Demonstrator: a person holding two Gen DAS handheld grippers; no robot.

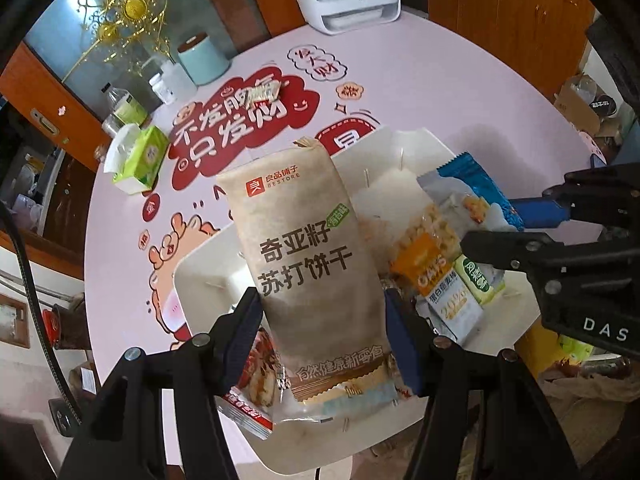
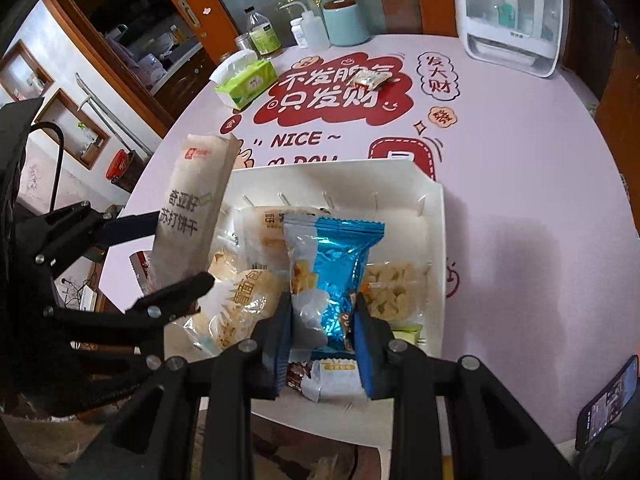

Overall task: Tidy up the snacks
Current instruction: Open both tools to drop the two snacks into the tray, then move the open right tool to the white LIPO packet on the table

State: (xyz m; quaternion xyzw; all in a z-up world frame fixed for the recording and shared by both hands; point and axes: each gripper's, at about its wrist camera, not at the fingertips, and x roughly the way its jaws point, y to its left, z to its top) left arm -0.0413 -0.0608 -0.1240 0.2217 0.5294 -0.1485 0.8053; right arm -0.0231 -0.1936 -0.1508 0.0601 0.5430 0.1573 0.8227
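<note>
Above the white tray [image 2: 434, 240], the left gripper [image 1: 320, 344] pinches a beige cracker packet [image 1: 308, 264] upright, long axis vertical, while the right gripper [image 2: 324, 344] clamps a blue snack packet [image 2: 340, 272] upright.

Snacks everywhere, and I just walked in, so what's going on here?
A person is sorting snacks with two handheld grippers over a white tray. The left gripper is shut on a beige cracker packet, held upright above the tray. The right gripper is shut on a blue snack packet. Other packets lie in the tray, and one small wrapped snack sits apart on the pink table.
</note>
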